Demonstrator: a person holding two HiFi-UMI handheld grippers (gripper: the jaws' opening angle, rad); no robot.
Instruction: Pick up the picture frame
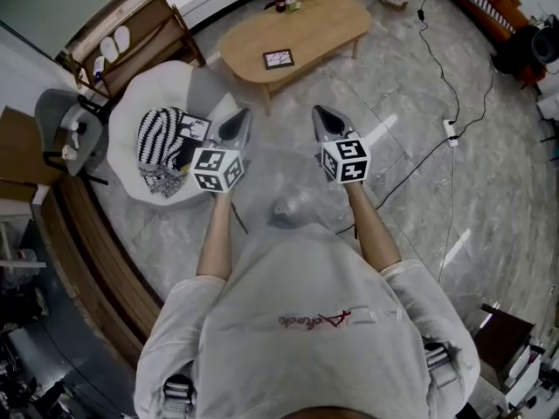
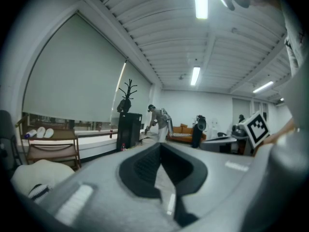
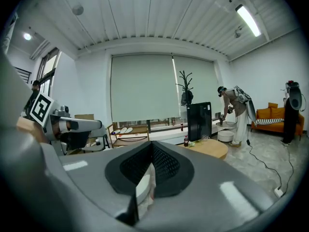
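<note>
L gripper (image 1: 239, 120) and R gripper (image 1: 322, 117): jaws closed, nothing held, both in front of the torso. Frame (image 1: 279, 58) lies flat on tabletop (image 1: 327, 24), well beyond. Est. progress: nil; approach, grasp, lift all pending.

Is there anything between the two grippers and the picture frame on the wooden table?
Nothing visible. Only bare floor separates the left gripper and right gripper from the wooden table, where the picture frame lies.
</note>
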